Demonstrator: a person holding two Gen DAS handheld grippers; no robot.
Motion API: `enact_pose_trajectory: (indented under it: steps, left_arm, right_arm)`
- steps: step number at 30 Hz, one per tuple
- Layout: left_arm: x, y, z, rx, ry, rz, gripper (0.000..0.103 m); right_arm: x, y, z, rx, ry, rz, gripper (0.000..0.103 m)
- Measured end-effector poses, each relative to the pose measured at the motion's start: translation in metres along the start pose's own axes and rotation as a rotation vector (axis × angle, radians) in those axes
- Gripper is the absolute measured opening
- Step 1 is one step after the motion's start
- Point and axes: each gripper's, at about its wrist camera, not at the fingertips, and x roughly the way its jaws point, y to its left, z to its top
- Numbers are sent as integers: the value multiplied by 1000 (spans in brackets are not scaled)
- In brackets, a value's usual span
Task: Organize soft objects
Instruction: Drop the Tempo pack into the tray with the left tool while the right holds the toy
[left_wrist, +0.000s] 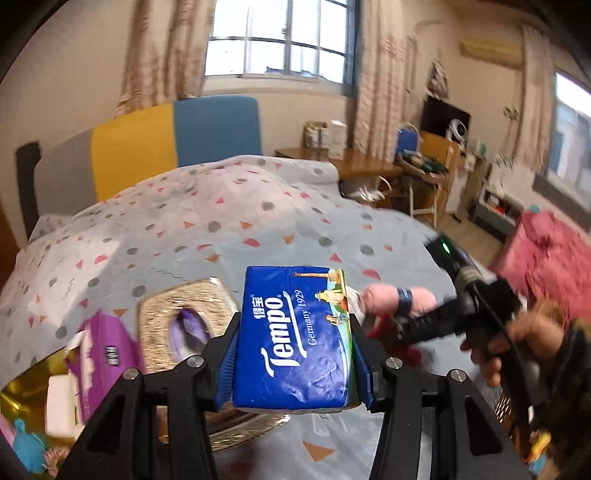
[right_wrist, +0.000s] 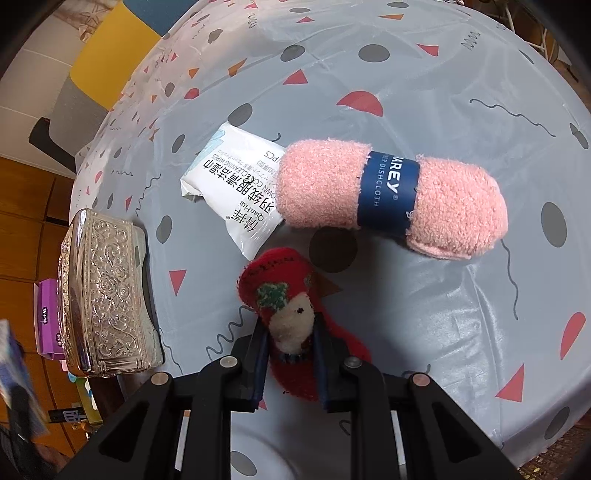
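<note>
My left gripper (left_wrist: 295, 354), tilted downward above the table (left_wrist: 258, 229), clamps a blue Tempo tissue pack (left_wrist: 293, 339); my right gripper (right_wrist: 290, 354), angled steeply down, pinches a red sock (right_wrist: 291, 317).

Black gripper (left_wrist: 295, 354) arms, silver screws, blue-edged fingers (left_wrist: 225, 363)

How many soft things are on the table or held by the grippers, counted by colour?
Blue: 1, tissue pack, held in the left gripper.
Red: 1, sock, held in the right gripper.
Pink: 1, dishcloth, on the table.
White: 1, wipes pack, on the table.
Total: 4
</note>
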Motion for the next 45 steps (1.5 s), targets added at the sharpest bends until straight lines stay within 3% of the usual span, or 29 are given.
enact_pose_trajectory:
  steps: [10, 21, 30, 34, 39, 43, 45]
  left_arm:
    - [-45, 103, -13, -257, -33, 104, 52]
    - [-79, 249, -87, -542, 23, 349, 52]
    - [-91, 302, -123, -669, 28, 416, 52]
    - [-88, 305, -122, -652, 37, 452, 52]
    - [-86, 293, -120, -571, 37, 505, 52]
    - [-84, 279, -116, -502, 27, 539, 52]
    - [-83, 275, -114, -477, 22, 547, 52]
  right_arm:
    - [2, 4, 0, -12, 8, -14, 20]
    - [6, 10, 0, -40, 15, -42, 20]
    - [28, 65, -37, -166, 45, -76, 20]
    - [38, 95, -56, -257, -24, -168, 20]
    - [46, 102, -63, -262, -71, -157, 21]
    - [44, 87, -62, -212, -71, -80, 21]
    - [46, 89, -62, -225, -71, -93, 21]
